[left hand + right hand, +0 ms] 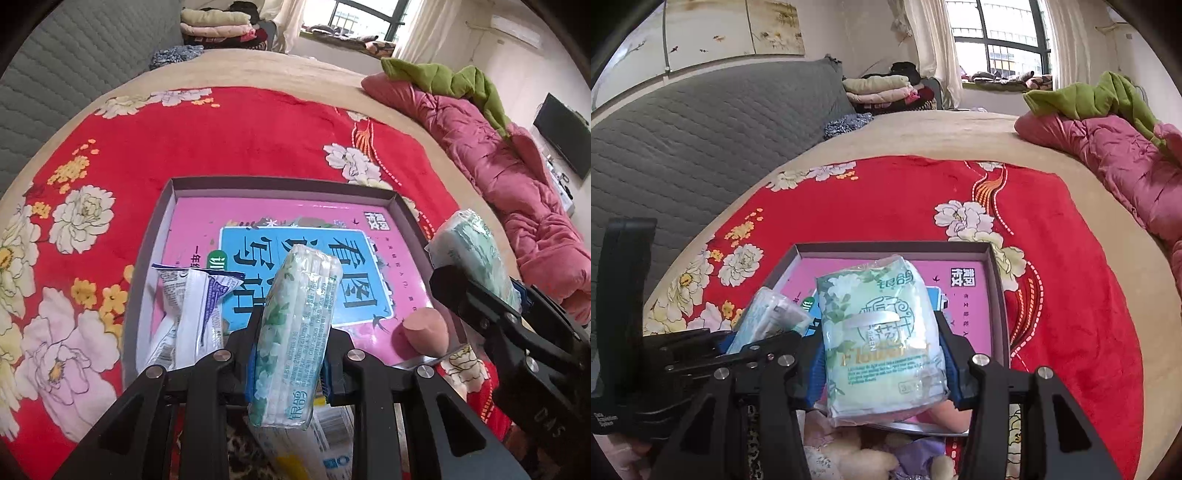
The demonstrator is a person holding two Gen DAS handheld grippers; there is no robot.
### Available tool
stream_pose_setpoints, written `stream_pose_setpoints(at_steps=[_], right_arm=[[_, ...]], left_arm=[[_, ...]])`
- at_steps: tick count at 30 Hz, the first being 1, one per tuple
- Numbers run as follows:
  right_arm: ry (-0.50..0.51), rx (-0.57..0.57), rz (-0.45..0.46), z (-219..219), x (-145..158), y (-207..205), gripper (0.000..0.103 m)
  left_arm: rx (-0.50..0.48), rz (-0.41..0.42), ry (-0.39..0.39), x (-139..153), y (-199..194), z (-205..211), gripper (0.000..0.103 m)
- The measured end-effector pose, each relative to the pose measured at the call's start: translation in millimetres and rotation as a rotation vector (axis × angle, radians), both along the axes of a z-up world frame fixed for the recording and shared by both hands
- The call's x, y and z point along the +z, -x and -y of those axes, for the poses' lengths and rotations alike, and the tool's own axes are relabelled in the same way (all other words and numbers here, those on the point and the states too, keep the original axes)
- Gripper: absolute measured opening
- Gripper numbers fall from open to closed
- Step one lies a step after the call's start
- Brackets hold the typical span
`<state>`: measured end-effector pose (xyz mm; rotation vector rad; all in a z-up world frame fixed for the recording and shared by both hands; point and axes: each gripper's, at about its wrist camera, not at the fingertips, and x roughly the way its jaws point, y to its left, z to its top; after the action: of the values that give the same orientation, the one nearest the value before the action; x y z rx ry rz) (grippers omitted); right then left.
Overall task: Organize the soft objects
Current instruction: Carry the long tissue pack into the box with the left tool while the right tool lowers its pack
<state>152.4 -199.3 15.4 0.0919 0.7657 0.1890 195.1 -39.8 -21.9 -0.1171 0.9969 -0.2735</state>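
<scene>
Plastic-wrapped tissue packs fill both tongs: the left tongs pinch one tissue pack edge-on, the right tongs pinch another pack flat-on. Ahead and below lies the grey tray; best lower each pack onto bare pink floor, avoiding the wrapper and sponge.

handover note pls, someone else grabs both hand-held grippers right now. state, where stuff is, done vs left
Left hand-held gripper: shut on a tissue pack, gripped across its narrow side.
Right hand-held gripper: shut on a second tissue pack, gripped across its width.
Both hang over the near edge of the shallow box on the red blanket.
Done: a foil snack packet and a pink sponge already lie in the box.
Left: set both packs inside, release. More soft items seem to lie below the grippers.
</scene>
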Motion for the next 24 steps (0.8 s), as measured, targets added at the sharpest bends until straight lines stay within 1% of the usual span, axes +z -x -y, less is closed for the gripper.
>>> stream_pose_setpoints(at_steps=[10, 14, 16, 21, 24], right_arm=[[0.021, 0.007, -0.039, -6.5, -17.8, -9.1, 0.050], [0.030, 0.012, -0.057, -8.6, -25.1, -10.6, 0.050], [0.034, 0.011, -0.062, -8.6, -27.4, -11.1, 0.050], [0.038, 0.015, -0.084, -12.8, -33.8, -13.2, 0.050], [0.038, 0.014, -0.103, -16.3, -37.1, -16.7, 0.050]], left_arm=[[-0.019, -0.064, -0.009, -31.3, -23.5, 8.2, 0.026], [-0.014, -0.096, 0.021, -40.8, -26.1, 8.1, 0.026], [-0.017, -0.092, 0.004, -43.8, -26.2, 9.0, 0.026], [-0.013, -0.094, 0.015, -47.0, -27.0, 4.5, 0.026], [-0.009, -0.096, 0.006, -49.2, -25.9, 1.2, 0.026]])
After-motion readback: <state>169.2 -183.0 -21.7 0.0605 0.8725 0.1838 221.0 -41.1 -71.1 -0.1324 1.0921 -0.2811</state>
